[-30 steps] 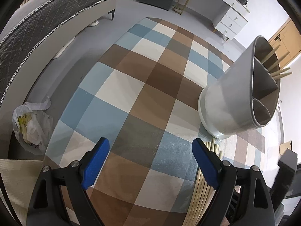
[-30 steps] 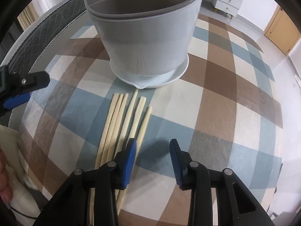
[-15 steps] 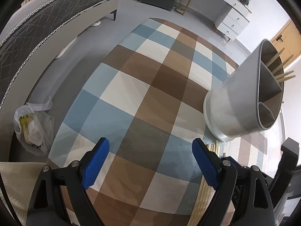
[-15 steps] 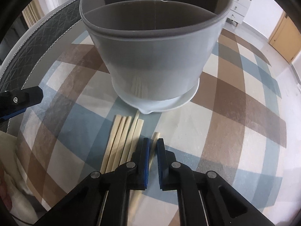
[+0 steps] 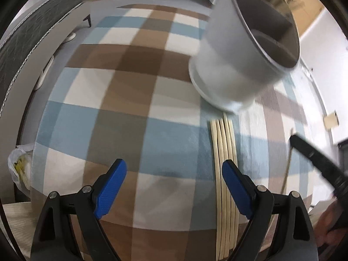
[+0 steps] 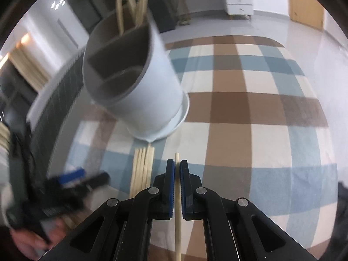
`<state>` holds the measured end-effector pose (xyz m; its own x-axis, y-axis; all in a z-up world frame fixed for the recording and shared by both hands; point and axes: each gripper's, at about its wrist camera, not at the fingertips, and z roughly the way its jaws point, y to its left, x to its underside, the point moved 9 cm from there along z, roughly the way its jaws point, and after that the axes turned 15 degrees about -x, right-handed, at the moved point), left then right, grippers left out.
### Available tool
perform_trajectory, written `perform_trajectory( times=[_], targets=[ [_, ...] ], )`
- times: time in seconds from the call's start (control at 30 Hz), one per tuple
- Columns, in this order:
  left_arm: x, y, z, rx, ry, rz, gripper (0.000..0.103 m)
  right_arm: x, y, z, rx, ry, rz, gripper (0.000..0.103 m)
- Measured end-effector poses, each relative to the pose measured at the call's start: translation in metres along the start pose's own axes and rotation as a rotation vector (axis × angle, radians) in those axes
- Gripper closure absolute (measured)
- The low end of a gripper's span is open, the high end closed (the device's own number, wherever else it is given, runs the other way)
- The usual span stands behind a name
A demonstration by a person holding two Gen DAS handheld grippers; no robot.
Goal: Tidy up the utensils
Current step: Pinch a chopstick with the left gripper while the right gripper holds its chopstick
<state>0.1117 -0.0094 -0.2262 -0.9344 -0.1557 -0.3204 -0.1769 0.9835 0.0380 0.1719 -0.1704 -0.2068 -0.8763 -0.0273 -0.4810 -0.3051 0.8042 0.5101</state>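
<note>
One chopstick (image 6: pixel 177 187) sits pinched between the blue pads of our right gripper (image 6: pixel 177 169), its jaws clenched on it so that the tip pokes out toward twelve o'clock and the shaft runs back under the tool toward six. We judge it clear of the checked cloth (image 6: pixel 239 108), though the right wrist view is too blurred for us to be sure. Our left gripper (image 5: pixel 174 171) hangs with its jaws spread wide and nothing between them. Just inside its right pad, at about three o'clock from the gap, lies the row of loose chopsticks (image 5: pixel 224 152), side by side on the cloth and running from six o'clock up to twelve. In the right wrist view the same row shows at about nine o'clock from the held stick, just beside it. Beyond the row's far end, touching or nearly so, stands the grey holder (image 6: pixel 134 82) on its white saucer (image 6: pixel 174 124), at eleven o'clock from our right fingers. At least three sticks (image 6: pixel 130 6) already stand in its far compartment; the near compartments look empty as far as we can tell. So we judge the work partly done: one stick is in hand, and the row on the cloth is left to move.
</note>
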Motion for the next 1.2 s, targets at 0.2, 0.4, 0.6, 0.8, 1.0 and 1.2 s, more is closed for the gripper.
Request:
perform_trajectory(
  times=[0.2,0.4,0.6,0.8,1.0,1.2],
  targets=[
    [0.012,-0.007,0.008,-0.035,0.041,0.034,0.017,0.001,-0.007,-0.007,-0.077,-0.04,0.128,0.099],
    [0.015,-0.011,0.012,-0.08,0.059,0.059,0.017,0.0,-0.009,-0.016,-0.113,-0.08,0.179,0.099],
    [0.019,-0.018,0.011,-0.129,0.058,0.086,0.017,-0.003,-0.01,-0.026,-0.147,-0.125,0.202,0.099],
    [0.017,-0.018,0.012,-0.147,0.057,0.095,0.017,-0.01,-0.006,-0.035,-0.147,-0.167,0.185,0.099],
    [0.008,-0.017,0.017,-0.173,0.062,0.087,0.017,-0.016,-0.001,-0.042,-0.151,-0.204,0.166,0.099],
    [-0.011,-0.022,0.021,-0.173,0.053,0.084,0.018,-0.022,0.003,-0.05,-0.193,-0.234,0.18,0.099]
  ],
)
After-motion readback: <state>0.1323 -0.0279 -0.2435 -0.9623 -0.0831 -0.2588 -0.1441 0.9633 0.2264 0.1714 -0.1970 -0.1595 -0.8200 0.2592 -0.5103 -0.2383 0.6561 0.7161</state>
